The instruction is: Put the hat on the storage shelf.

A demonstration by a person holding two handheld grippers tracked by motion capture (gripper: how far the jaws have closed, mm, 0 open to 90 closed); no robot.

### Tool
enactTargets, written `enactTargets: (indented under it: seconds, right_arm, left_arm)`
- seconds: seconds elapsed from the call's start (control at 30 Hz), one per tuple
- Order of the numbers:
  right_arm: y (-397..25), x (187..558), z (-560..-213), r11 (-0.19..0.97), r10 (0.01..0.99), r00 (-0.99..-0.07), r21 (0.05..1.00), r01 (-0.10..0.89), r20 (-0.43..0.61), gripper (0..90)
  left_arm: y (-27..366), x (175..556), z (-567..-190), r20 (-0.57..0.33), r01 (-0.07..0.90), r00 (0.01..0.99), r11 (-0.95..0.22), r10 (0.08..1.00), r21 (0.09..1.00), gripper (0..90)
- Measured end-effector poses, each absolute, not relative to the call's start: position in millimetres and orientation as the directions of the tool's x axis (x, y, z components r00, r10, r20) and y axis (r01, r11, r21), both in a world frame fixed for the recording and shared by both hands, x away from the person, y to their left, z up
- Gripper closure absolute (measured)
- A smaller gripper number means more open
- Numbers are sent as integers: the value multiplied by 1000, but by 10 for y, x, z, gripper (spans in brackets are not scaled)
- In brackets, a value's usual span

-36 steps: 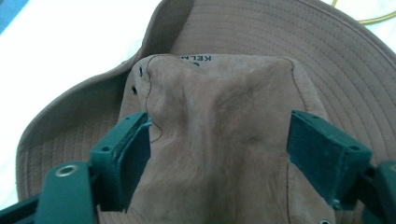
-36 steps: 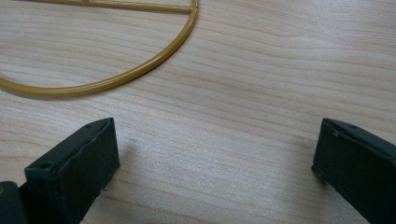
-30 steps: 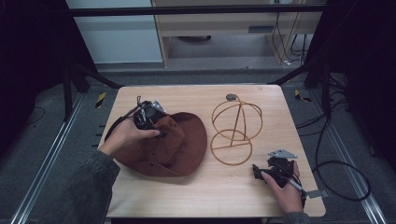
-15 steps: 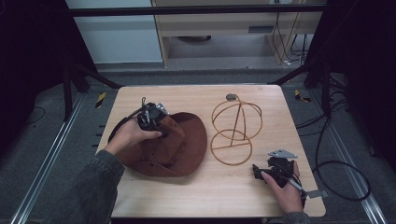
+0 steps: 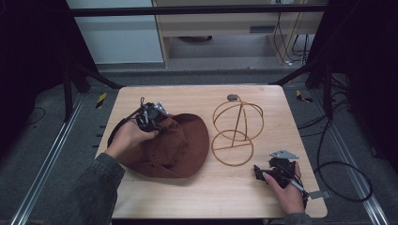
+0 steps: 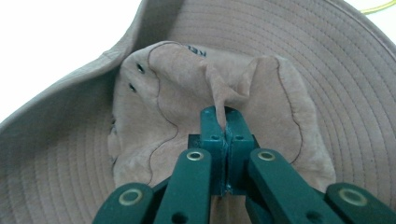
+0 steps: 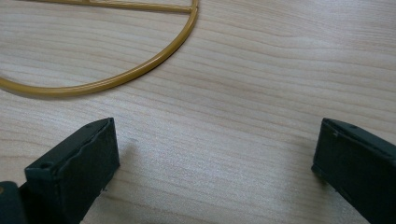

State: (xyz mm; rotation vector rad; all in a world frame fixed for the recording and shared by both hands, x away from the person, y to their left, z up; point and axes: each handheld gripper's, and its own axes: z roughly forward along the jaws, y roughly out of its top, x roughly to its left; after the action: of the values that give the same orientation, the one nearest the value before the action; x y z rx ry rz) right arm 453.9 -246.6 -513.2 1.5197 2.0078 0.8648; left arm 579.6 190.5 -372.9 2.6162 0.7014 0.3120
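A brown wide-brimmed hat (image 5: 180, 150) lies crown up on the left half of the wooden table (image 5: 211, 197). My left gripper (image 5: 159, 124) rests on its crown. In the left gripper view that gripper (image 6: 225, 114) is shut on a pinched fold of the hat's (image 6: 327, 93) crown fabric. A gold wire hat stand (image 5: 237, 129), a dome on a round base ring, stands just right of the hat. My right gripper (image 5: 259, 171) sits low near the front right of the table, open, with bare wood between its jaws (image 7: 210, 158). The stand's base ring (image 7: 116, 77) lies just ahead of it.
Cables (image 5: 338, 173) trail on the floor right of the table. A shelf unit (image 5: 225, 28) stands beyond the far edge. Metal rails (image 5: 51, 159) run along the floor on the left.
My left hand and gripper have shifted slightly to the right on the hat's crown. The right gripper has stayed in place.
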Motion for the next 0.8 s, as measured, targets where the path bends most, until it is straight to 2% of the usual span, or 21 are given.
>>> enactTargets:
  seconds: [0.5,0.8]
  right_arm:
    - [-2466,4540,-5132,186,962,-272,725,663,2,4]
    - [-2466,4540,-5132,186,962,-273,725,663,2,4]
  left_arm:
    - [2148,5493,-3372,152,366,842,-755,517,543,885]
    - [2254,5371,-3135,176,346,834,-744,523,572,885]
